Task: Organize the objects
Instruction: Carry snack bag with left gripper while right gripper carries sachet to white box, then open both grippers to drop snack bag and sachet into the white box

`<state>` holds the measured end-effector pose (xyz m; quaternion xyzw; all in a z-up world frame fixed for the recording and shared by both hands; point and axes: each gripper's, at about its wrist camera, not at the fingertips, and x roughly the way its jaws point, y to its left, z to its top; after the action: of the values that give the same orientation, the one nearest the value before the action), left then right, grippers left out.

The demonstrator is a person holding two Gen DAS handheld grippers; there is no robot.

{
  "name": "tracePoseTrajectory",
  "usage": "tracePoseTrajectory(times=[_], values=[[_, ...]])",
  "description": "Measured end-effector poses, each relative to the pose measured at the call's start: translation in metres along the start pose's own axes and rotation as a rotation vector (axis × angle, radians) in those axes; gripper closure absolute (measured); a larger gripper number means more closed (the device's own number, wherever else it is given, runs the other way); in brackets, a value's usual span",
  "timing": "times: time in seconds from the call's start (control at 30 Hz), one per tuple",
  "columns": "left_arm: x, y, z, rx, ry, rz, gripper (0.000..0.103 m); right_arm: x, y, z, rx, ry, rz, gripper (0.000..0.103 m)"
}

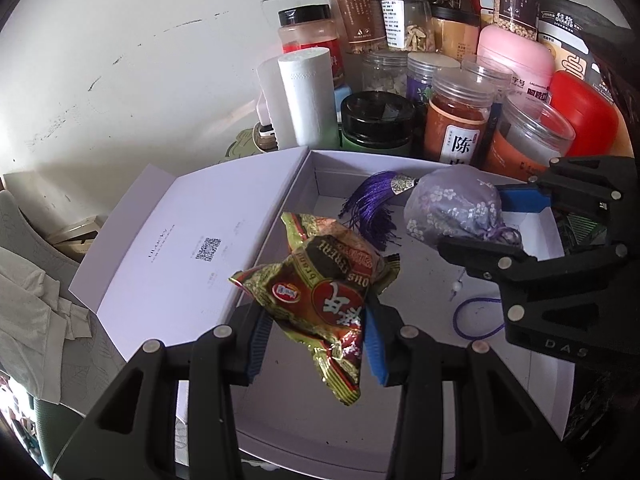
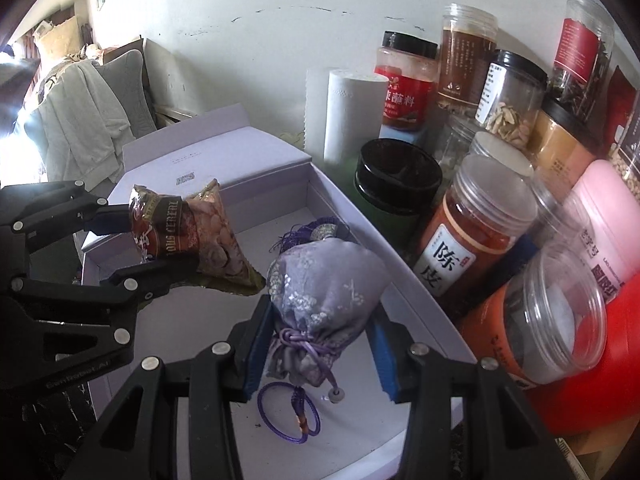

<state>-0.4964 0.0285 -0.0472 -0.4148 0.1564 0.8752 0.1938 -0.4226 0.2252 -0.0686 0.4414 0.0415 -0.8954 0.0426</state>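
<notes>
Snack packet [image 1: 320,300], crinkly foil reading "CEREAL", hung clamped in the left tool [image 1: 316,344] above the open white box [image 1: 440,280]; light, slippery, best pinched mid-body. The right tool [image 2: 320,344] was clamped on the soft lavender sachet [image 2: 324,292] over the same box, cord dangling

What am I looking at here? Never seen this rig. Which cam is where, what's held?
No robot arm: a person holds a two-finger gripper in each hand, with a fisheye camera on each looking along its fingers. The left wrist view shows the left gripper shut on a crinkled foil snack packet. The right wrist view shows the right gripper shut on a lilac drawstring pouch with a purple tassel. Both hang over an open white box. Behind it stand jars and a white paper roll.
</notes>
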Motion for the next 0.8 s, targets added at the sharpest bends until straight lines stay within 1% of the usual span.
tracePoseTrajectory(times=[0.17, 0.27, 0.33, 0.4, 0.47, 0.53, 0.8], values=[[0.001, 0.000, -0.001, -0.020, 0.016, 0.004, 0.063, 0.005, -0.003, -0.002, 0.009, 0.022, -0.005, 0.057], [0.001, 0.001, 0.000, -0.031, 0.037, 0.020, 0.060, 0.006, -0.004, -0.003, 0.020, 0.038, -0.009, 0.053], [0.001, 0.001, 0.000, -0.037, 0.051, 0.027, 0.051, 0.006, -0.005, -0.003, 0.020, 0.044, -0.021, 0.050], [-0.003, 0.001, -0.001, -0.040, 0.045, 0.053, 0.045, 0.002, -0.005, -0.003, 0.014, 0.046, -0.038, 0.042], [-0.010, 0.000, 0.000, -0.034, 0.025, 0.078, 0.042, -0.002, -0.005, -0.003, 0.012, 0.042, -0.051, 0.039], [-0.019, -0.001, 0.002, -0.030, 0.007, 0.095, 0.036, -0.008, -0.006, -0.003, 0.015, 0.036, -0.066, 0.039], [-0.055, -0.003, 0.006, -0.037, -0.027, 0.104, 0.035, -0.039, -0.006, -0.002, 0.013, 0.002, -0.085, 0.039]])
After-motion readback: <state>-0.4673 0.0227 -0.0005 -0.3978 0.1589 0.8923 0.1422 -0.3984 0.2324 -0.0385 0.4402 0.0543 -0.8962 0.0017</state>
